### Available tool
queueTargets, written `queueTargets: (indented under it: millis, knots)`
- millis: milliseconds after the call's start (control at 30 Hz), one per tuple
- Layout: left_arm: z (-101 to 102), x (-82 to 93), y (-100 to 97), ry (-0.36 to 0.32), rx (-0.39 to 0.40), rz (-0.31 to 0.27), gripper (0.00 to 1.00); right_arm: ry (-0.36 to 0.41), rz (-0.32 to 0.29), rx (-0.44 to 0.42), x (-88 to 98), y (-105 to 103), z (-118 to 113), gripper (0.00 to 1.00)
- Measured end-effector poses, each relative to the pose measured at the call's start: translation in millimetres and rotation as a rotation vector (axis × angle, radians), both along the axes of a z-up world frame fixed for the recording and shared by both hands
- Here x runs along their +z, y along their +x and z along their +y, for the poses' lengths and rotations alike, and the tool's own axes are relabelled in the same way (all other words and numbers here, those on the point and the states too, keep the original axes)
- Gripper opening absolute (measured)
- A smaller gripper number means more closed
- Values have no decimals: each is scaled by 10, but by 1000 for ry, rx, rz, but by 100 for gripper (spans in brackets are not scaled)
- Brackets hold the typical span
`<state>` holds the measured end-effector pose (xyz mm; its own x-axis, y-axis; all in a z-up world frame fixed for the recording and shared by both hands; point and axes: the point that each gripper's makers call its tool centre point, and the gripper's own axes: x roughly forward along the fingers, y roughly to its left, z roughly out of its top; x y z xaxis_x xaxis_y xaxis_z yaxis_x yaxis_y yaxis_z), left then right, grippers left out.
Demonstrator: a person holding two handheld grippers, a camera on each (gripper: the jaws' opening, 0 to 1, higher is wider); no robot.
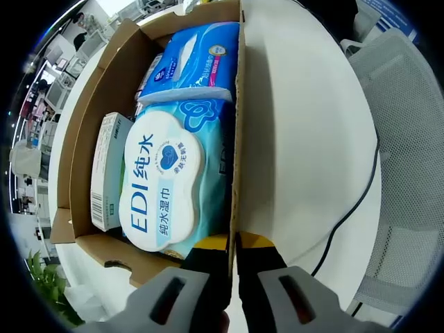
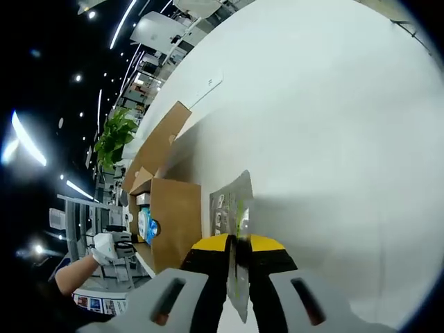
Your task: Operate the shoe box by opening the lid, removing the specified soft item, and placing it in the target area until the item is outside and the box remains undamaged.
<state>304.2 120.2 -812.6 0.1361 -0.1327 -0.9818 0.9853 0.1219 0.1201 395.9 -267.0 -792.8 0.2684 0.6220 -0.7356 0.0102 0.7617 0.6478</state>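
The open cardboard shoe box (image 1: 82, 118) lies on the white table (image 1: 305, 132). Inside it are a large wet-wipes pack (image 1: 163, 187) with a white lid, a blue soft pack (image 1: 194, 62) beyond it and a small white carton (image 1: 107, 173) along the left wall. My left gripper (image 1: 234, 253) is shut on the box's right wall, with the cardboard edge between its jaws. In the right gripper view, my right gripper (image 2: 236, 260) is shut on a thin grey packet (image 2: 227, 205), held edge-on above the table (image 2: 333, 125). The box (image 2: 175, 215) stands to the left there, flaps (image 2: 163, 139) spread.
A black cable (image 1: 354, 201) runs across the table to the right of the box, and a grey mesh chair (image 1: 409, 139) stands past the table edge. In the right gripper view, a person's hand with the other gripper (image 2: 111, 246) is at the box's far side, near a green plant (image 2: 114, 139).
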Motion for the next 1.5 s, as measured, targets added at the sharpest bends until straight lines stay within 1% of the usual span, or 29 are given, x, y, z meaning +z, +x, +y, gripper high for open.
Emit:
queueTargets:
  millis: [100, 267, 333, 367, 467, 533, 567, 633, 700, 733, 767, 833, 867, 900, 967, 1000, 1067, 1167, 1233, 1400, 1467, 1500]
  knots:
    - [3, -6, 4, 3, 7, 2, 1, 0, -2, -6, -21, -37, 21, 8]
    - [16, -10, 6, 11, 7, -2, 1, -31, 8, -14, -82, -67, 16, 11]
    - [18, -12, 7, 13, 7, -1, 1, -69, -1, -2, -118, -64, -31, 13]
    - [19, -13, 7, 15, 6, 0, 1, -86, -9, -3, -149, -27, -77, 14]
    - [23, -17, 11, 15, 6, 0, 1, -120, -13, -10, -204, 12, -161, 16]
    - [25, -16, 10, 17, 7, 0, 1, -149, -13, -13, -209, -26, -161, 17]
    - [26, -17, 10, 17, 7, -2, 1, -168, -16, -5, -213, -44, -162, 17]
    - [33, -18, 10, 20, 5, -5, 1, -219, -37, 46, -239, -66, -181, 18]
    - [33, -17, 11, 23, 6, -5, 1, -234, -42, 66, -256, -70, -171, 18]
    - [34, -17, 11, 24, 7, -5, 1, -253, -50, 80, -273, -61, -187, 18]
    - [35, -16, 11, 26, 6, -4, 1, -281, -81, 104, -283, -39, -206, 18]
    - [40, -17, 13, 26, 6, -4, 1, -325, -94, 100, -275, -42, -246, 17]
    - [39, -17, 13, 27, 6, -4, 1, -354, -113, 94, -267, -17, -295, 16]
    - [37, -17, 13, 28, 7, -3, 1, -371, -133, 42, -212, 3, -309, 15]
    - [38, -22, 16, 31, 6, -1, 1, -390, -159, 11, -130, 15, -330, 15]
    - [39, -22, 16, 32, 6, 1, 1, -399, -191, 9, -63, 21, -312, 16]
    - [36, -20, 15, 32, 5, 0, 1, -394, -262, 26, 53, 39, -219, 17]
    - [30, -17, 14, 31, 3, 0, 1, -424, -303, 68, 126, -2, -143, 19]
    - [34, -17, 15, 32, 3, 4, 1, -434, -310, 83, 152, -20, -108, 20]
    - [27, -16, 13, 30, 3, 6, 1, -461, -391, 85, 278, 17, -24, 26]
    - [27, -15, 12, 31, 7, 10, 1, -494, -423, 91, 300, 14, -4, 29]
    - [22, -12, 9, 32, 9, 12, 1, -501, -428, 94, 297, 13, -3, 30]
